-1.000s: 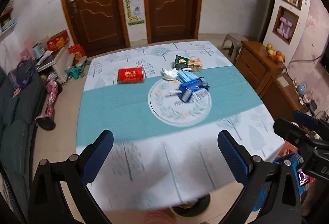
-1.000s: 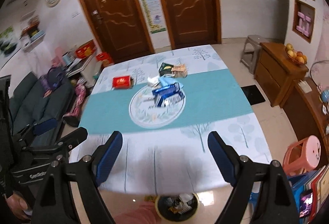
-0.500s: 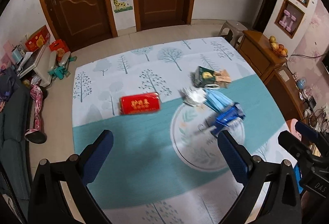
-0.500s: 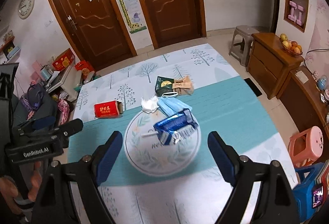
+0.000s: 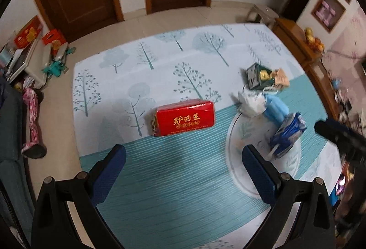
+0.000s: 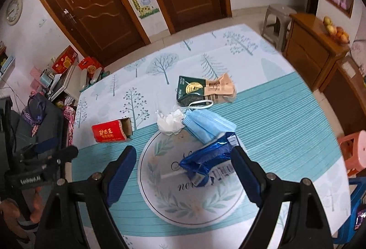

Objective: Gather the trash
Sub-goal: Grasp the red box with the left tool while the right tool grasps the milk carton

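Observation:
A red carton [image 5: 184, 117] lies on the table straight ahead of my open left gripper [image 5: 183, 169], a short way beyond its fingertips. The same red carton [image 6: 111, 132] shows an open end in the right wrist view. My right gripper [image 6: 183, 171] is open over the round placemat [image 6: 160, 198], with a crumpled blue foil wrapper [image 6: 205, 159] between its fingers. Behind it lie a blue face mask [image 6: 209, 126], a white tissue wad [image 6: 170, 122] and a green and tan packet [image 6: 203, 89]. The blue foil wrapper [image 5: 288, 132] and mask [image 5: 275, 108] sit right of the left gripper.
The table carries a tree-print cloth [image 6: 274, 111] with a teal band. A wooden cabinet [image 6: 315, 47] with fruit stands right, a pink stool [image 6: 356, 146] by the table's right edge. A sofa and clutter [image 5: 27, 61] lie left. A person's hand [image 6: 34, 205] holds the left gripper.
Both grippers have come forward and lower over the table. The red carton now sits in front of the left gripper, and the blue wrapper lies between the right gripper's fingers.

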